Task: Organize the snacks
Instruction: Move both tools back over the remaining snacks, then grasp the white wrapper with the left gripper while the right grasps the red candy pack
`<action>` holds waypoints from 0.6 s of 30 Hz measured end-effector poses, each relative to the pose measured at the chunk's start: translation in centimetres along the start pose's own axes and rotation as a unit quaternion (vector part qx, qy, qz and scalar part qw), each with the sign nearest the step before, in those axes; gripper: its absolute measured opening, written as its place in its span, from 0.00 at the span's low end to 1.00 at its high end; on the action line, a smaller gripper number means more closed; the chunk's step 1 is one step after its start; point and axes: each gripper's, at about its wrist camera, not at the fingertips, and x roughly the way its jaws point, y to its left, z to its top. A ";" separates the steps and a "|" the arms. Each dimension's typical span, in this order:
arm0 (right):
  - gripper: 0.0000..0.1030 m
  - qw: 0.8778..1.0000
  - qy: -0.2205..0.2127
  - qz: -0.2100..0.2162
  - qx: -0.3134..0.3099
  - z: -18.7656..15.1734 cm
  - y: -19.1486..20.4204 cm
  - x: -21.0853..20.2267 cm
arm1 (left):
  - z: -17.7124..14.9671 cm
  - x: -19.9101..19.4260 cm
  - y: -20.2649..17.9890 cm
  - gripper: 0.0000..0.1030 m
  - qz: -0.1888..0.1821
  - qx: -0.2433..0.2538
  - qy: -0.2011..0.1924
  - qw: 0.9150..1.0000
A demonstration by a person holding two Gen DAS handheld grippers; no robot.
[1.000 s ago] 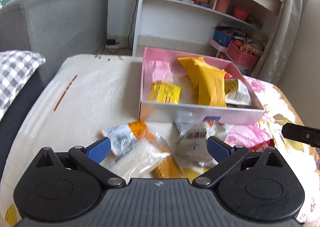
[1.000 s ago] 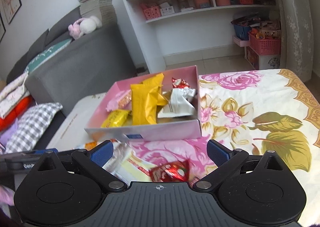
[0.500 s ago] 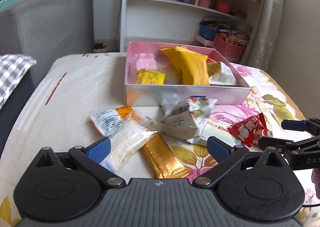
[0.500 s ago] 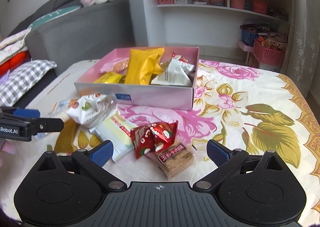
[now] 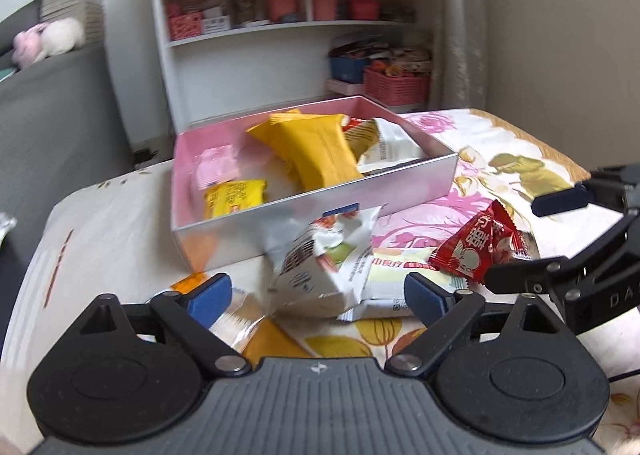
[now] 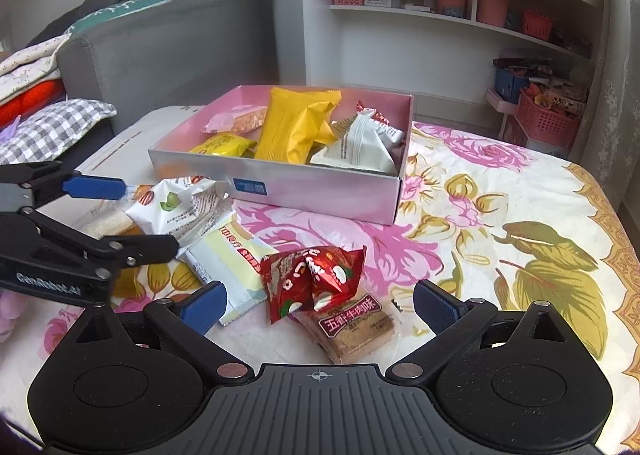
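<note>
A pink box (image 6: 320,191) (image 5: 416,179) on the table holds yellow, white and pink snack packs. Loose snacks lie in front of it: a white pack (image 6: 180,207) (image 5: 316,267), a pale yellow pack (image 6: 232,259), a red pack (image 6: 316,275) (image 5: 480,247), a brown biscuit pack (image 6: 352,327) and an orange bar (image 5: 272,339). My left gripper (image 5: 318,293) is open with the white pack between its fingers. My right gripper (image 6: 320,305) is open over the red and brown packs. Each gripper shows in the other's view.
A floral cloth (image 6: 500,215) covers the table. A grey sofa (image 6: 160,51) with a checked cushion (image 6: 48,127) stands at the left. A white shelf unit (image 6: 440,15) with baskets stands behind the table.
Both grippers have moved closer over the loose snacks. The left view has swung to the right, and the white pack now lies between the left fingers. Both stay open.
</note>
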 end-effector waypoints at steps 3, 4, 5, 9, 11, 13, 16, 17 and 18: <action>0.98 1.000 -0.003 0.007 0.000 0.2 -0.2 0.2 | 0.4 0.6 0.1 0.81 -0.012 0.002 0.005 1.000; 0.98 1.000 -0.005 0.009 -0.001 0.2 -0.2 0.3 | 0.4 0.8 0.2 0.79 -0.014 0.002 0.007 1.000; 0.98 1.000 -0.007 0.010 -0.004 0.2 -0.2 0.4 | 0.5 1.0 0.2 0.78 -0.015 0.002 0.009 1.000; 0.98 1.000 -0.012 0.013 -0.015 0.3 -0.1 0.8 | 0.6 1.5 0.0 0.70 -0.025 0.011 0.016 1.000; 0.97 1.000 -0.012 0.016 -0.016 0.4 0.0 1.1 | 0.6 1.8 -0.2 0.66 -0.023 0.019 0.019 0.999; 0.96 1.000 -0.010 0.013 -0.016 0.6 0.0 1.3 | 0.5 1.9 -0.4 0.63 -0.017 0.025 0.019 0.999; 0.95 1.000 -0.002 0.013 -0.010 0.8 -0.1 1.7 | 0.7 2.0 -0.6 0.59 -0.010 0.032 0.018 0.999; 0.93 1.000 0.000 0.011 -0.008 0.8 -0.1 1.9 | 0.7 2.0 -0.7 0.58 -0.008 0.035 0.017 0.999; 0.90 1.000 0.002 0.008 -0.006 0.8 -0.1 2.0 | 0.7 2.0 -0.7 0.56 -0.005 0.039 0.017 0.999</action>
